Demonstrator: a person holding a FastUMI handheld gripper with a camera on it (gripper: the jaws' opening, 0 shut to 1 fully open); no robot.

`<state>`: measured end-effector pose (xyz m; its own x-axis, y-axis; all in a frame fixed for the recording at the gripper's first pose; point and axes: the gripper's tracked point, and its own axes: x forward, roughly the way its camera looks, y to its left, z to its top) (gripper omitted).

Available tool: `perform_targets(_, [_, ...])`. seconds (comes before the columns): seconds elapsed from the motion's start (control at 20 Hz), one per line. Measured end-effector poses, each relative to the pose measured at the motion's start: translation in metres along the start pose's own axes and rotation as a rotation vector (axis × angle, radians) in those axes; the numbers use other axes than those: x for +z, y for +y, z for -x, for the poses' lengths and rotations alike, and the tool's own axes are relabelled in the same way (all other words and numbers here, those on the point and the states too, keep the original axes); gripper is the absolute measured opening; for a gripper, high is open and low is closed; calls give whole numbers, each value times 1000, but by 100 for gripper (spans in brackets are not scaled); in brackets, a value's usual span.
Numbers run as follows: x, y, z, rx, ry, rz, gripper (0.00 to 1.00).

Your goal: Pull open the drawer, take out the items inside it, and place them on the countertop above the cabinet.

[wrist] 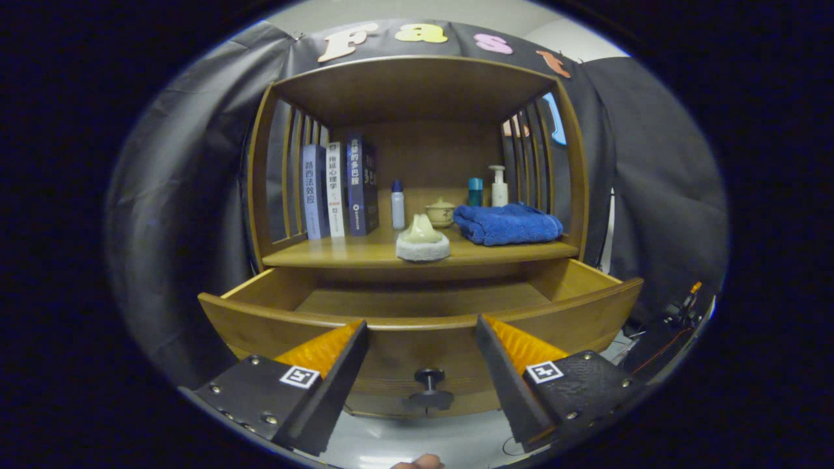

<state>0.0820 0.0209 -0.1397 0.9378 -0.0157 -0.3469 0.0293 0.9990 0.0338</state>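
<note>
Claw fingers stand spread wide apart with nothing between them, held just in front of the wooden drawer, whose dark knob sits between them. Pulled out toward the claw, the drawer runs long from side to side with a curved front, and the part of its floor in view is bare. On the desk above lie a folded blue towel, a pale item on a white pad, books and bottles.
</note>
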Motion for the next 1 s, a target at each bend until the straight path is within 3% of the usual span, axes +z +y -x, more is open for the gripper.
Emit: perform_targets(1.0, [16,7,-98,7,-16,-6,99])
